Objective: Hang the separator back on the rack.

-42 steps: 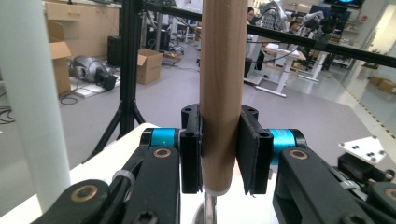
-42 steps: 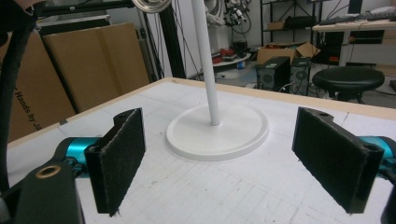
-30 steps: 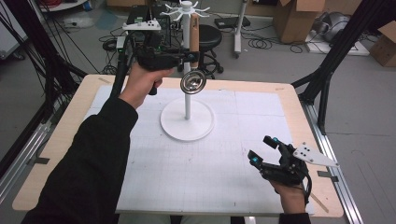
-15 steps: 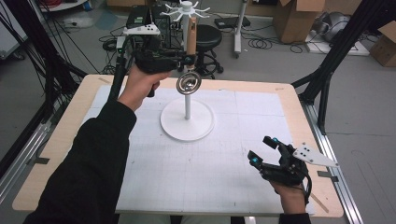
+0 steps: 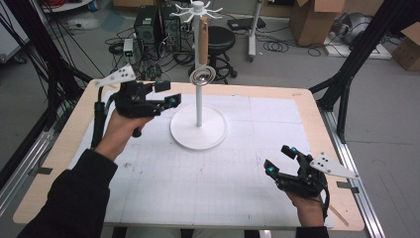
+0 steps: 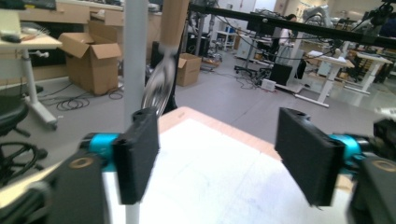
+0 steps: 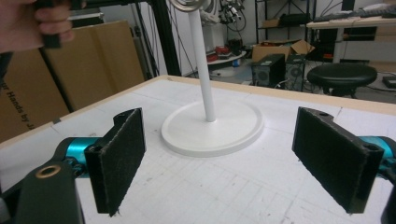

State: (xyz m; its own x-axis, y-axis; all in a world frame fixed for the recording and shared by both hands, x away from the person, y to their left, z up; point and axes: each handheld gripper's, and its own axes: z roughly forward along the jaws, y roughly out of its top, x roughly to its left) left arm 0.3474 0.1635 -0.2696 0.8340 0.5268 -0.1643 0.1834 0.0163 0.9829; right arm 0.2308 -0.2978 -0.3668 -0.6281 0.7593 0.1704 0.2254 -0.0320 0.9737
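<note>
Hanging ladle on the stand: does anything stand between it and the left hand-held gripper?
Nothing visible does. The ladle hangs from the white stand, and the left hand-held gripper, jaws just opened and empty, is beside it with open air between.

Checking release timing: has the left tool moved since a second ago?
Yes. The left tool has dropped down and left, away from the stand's pole. Its jaws have just been opening, nothing between them; the strainer hangs from the stand.
</note>
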